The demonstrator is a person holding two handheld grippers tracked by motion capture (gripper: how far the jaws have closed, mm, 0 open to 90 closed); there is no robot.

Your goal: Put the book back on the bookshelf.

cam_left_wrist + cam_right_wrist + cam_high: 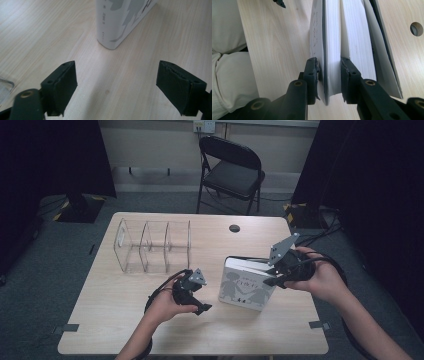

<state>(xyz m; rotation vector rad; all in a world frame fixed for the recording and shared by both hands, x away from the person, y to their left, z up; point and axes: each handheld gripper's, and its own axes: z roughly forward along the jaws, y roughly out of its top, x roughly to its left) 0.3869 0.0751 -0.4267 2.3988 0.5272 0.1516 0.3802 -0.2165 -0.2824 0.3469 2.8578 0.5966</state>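
While upright on pale woodgrain table (125,320), white book (246,289) in clamped right gripper (329,72); left gripper (116,82) agape, empty.

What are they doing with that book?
A person is standing a book up on the table using two hand-held grippers. The right gripper is shut on the front cover and some of the pages, so the book hangs partly open. The left gripper is open and empty, just short of the book. A clear organizer with compartments waits behind.
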